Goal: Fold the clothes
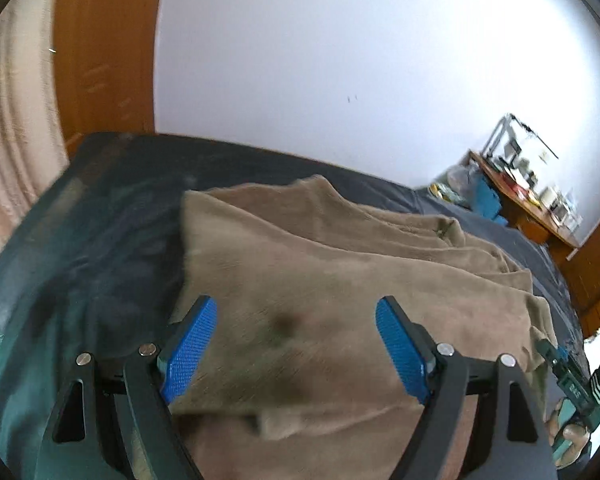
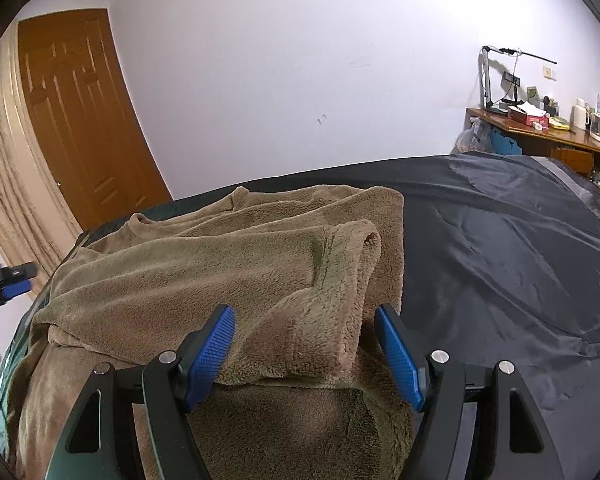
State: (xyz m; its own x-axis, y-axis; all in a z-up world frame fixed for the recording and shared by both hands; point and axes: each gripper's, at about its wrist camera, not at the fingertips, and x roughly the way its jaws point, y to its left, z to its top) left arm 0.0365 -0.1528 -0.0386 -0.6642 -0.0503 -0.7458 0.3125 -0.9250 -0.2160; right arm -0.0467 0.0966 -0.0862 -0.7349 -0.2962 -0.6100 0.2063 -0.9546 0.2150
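A tan fleece garment (image 1: 320, 272) lies partly folded on a dark bedsheet (image 1: 92, 240). In the right wrist view the garment (image 2: 220, 272) has a sleeve or flap folded over its right side. My left gripper (image 1: 296, 312) is open, its blue pads spread above the garment's near left part, holding nothing. My right gripper (image 2: 305, 320) is open, its pads straddling the folded flap's near end without closing on it. The right gripper also shows at the far right of the left wrist view (image 1: 576, 376), and the left gripper at the left edge of the right wrist view (image 2: 4, 284).
The dark sheet (image 2: 500, 260) stretches right of the garment. A wooden desk (image 2: 540, 136) with clutter stands at the back right against a white wall. A wooden door (image 2: 76, 120) and a beige curtain (image 2: 0, 200) are at the left.
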